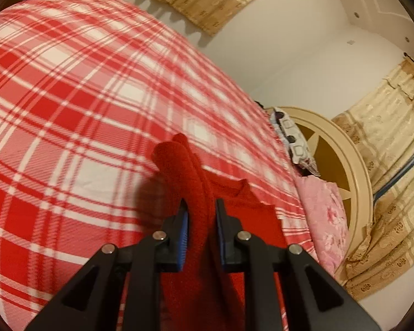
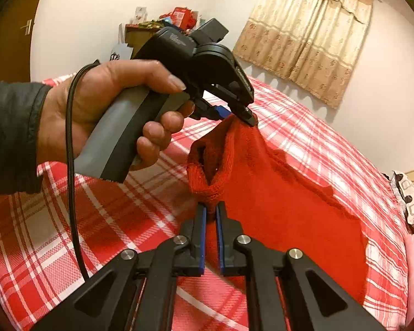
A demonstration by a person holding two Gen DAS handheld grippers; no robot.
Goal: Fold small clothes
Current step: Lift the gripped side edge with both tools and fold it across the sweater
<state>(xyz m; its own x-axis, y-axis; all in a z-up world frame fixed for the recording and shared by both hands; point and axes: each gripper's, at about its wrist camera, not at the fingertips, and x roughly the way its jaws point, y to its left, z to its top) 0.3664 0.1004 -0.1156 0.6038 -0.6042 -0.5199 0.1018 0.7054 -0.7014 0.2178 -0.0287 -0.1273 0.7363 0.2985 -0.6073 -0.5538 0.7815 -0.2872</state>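
Plain red knit garment [image 2: 276,193], red-and-white plaid bedspread [image 1: 82,96], beige patterned curtain [image 2: 309,33], pink floral pillow [image 1: 325,215]

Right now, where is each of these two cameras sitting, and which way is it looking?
Left wrist: on the left gripper, looking along its fingers across the plaid bed; they pinch a red garment.
Right wrist: on the right gripper, facing the left hand and the other gripper.
Shared: garment, bed, curtains.

You have a red-and-white plaid bedsheet [image 1: 77,88] spread under everything. At its far edge lie a pink floral pillow [image 1: 327,215] and a cream round headboard [image 1: 342,143]; beige patterned curtains [image 2: 309,30] hang on the white wall [image 2: 102,13].
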